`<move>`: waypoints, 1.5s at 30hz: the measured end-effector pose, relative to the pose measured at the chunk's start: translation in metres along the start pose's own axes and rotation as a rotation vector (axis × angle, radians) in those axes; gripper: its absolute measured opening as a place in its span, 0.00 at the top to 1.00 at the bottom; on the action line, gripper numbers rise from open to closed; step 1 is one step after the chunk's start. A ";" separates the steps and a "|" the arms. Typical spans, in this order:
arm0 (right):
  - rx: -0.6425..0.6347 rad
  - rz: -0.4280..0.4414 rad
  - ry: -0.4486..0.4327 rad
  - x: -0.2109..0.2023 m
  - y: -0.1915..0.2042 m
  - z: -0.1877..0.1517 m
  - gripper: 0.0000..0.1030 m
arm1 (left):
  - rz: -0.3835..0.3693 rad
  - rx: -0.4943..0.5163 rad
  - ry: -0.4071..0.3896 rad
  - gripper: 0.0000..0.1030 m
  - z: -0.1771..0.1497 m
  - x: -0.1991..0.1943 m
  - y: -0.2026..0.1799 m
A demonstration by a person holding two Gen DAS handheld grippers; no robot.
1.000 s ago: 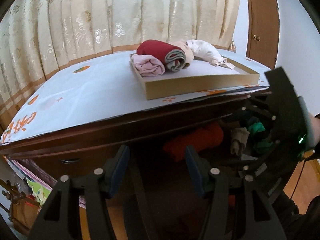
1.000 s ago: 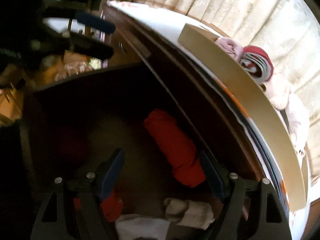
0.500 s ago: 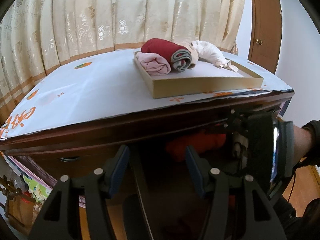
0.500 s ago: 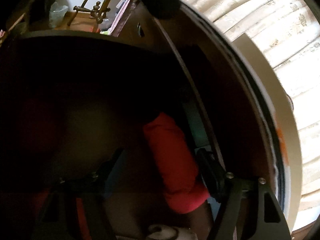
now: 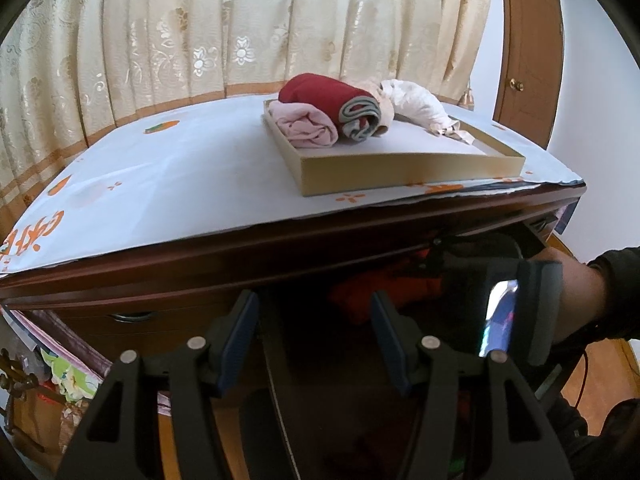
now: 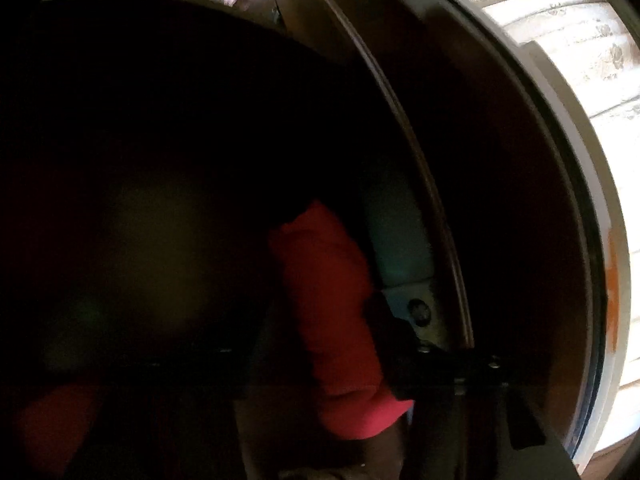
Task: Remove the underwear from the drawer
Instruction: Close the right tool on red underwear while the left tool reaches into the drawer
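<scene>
A red rolled underwear [image 6: 332,312] lies in the dark open drawer [image 6: 168,220] of a wooden dresser. My right gripper [image 6: 320,332] reaches down into the drawer, its jaws closing with a pad against each side of the roll. In the left wrist view the same red roll [image 5: 372,288] shows under the dresser top, partly hidden by the right gripper's body and a person's hand [image 5: 576,292]. My left gripper [image 5: 316,336] hovers in front of the drawer, open, nothing between its fingers.
On the dresser's white cloth stands a shallow cardboard tray [image 5: 400,168] holding a pink roll [image 5: 304,128], a dark red roll [image 5: 332,100] and a white garment [image 5: 416,104]. Another red item [image 6: 52,412] lies low left in the drawer. Curtains hang behind; a door [image 5: 524,48] stands at right.
My right gripper has sunk deeper into the drawer and rolled, and its jaws have narrowed from wide apart onto the red roll. The left gripper has stayed where it was.
</scene>
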State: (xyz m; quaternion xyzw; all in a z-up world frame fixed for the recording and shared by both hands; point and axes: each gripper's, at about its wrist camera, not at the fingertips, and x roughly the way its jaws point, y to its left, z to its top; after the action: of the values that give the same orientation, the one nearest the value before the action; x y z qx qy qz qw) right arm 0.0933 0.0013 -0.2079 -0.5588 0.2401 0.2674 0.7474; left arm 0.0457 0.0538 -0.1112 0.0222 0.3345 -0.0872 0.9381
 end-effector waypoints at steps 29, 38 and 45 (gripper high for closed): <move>0.742 0.397 -0.053 -0.121 -0.110 -0.099 0.78 | -0.039 0.065 0.062 0.43 0.003 0.012 -0.042; 0.981 0.419 0.045 -0.094 -0.134 -0.144 0.78 | -0.091 0.149 0.075 0.43 0.013 0.019 -0.086; 0.969 0.402 0.064 -0.064 -0.126 -0.143 0.77 | -0.082 0.175 0.078 0.42 0.017 0.017 -0.099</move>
State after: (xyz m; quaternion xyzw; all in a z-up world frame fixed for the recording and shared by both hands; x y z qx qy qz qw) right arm 0.1209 -0.1743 -0.1139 -0.0998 0.4616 0.2467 0.8462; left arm 0.0517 -0.0479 -0.1069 0.0939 0.3623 -0.1533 0.9146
